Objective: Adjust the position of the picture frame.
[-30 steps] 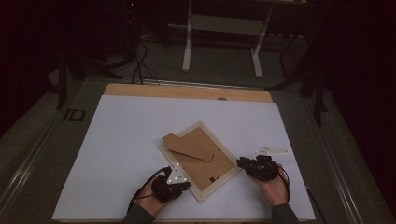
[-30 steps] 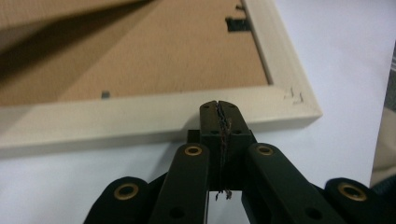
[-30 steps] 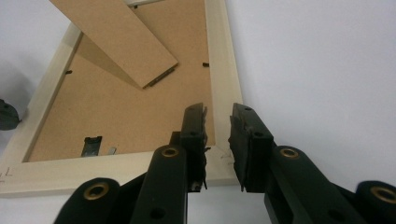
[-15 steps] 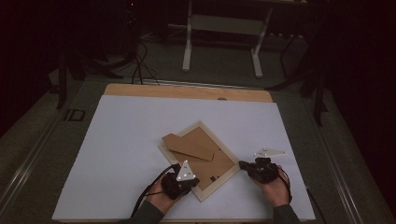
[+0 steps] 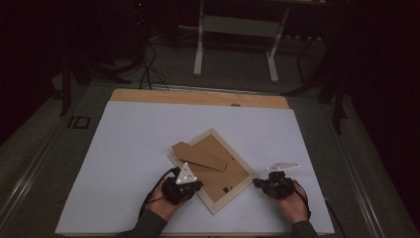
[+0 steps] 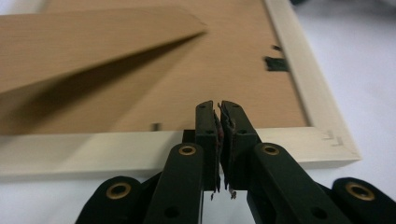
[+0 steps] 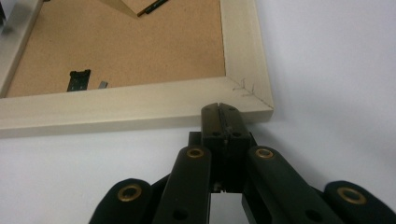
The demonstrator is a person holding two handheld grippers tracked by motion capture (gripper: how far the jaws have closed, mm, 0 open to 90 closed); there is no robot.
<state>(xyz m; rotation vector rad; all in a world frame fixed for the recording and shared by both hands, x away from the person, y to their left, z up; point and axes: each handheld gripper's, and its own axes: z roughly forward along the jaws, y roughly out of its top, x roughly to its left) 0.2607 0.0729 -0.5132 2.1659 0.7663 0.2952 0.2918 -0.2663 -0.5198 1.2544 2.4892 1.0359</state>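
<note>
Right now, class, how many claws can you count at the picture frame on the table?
2. The left claw is at the picture frame's near-left edge, jaws nearly together on nothing; the right claw sits shut by its right-hand corner.

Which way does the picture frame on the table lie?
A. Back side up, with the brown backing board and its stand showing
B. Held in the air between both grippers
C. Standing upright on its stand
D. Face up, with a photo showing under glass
A: the picture frame lies flat on the white table, its pale wood rim around a brown backing board, with the stand raised off the board.
</note>
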